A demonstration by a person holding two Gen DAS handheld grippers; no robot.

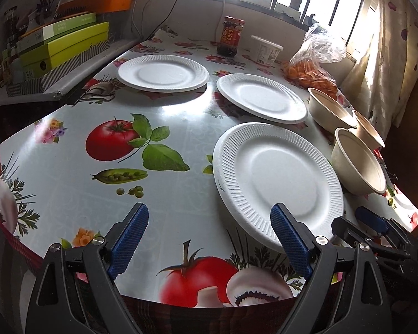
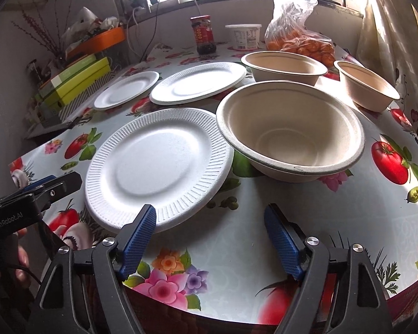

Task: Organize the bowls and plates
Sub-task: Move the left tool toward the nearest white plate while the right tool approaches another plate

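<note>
Three white ribbed foam plates lie apart on the vegetable-print table (image 1: 69, 189): a near plate (image 1: 278, 178) (image 2: 158, 167), a middle plate (image 1: 262, 97) (image 2: 199, 82) and a far plate (image 1: 163, 73) (image 2: 126, 90). Three beige paper bowls stand upright to their right: a near bowl (image 1: 359, 161) (image 2: 289, 128) and two farther bowls (image 2: 284, 65) (image 2: 367, 83). My left gripper (image 1: 209, 211) is open above the table's front, its right finger over the near plate's rim. My right gripper (image 2: 209, 208) is open and holds nothing, in front of the near bowl and plate.
At the back stand a dark sauce jar (image 1: 232, 36), a white tub (image 1: 266, 50) and a plastic bag of oranges (image 2: 298, 39). Green boxes (image 1: 61, 47) are stacked on a shelf at the left. A curtain (image 1: 387, 64) hangs at the right, beside the table edge.
</note>
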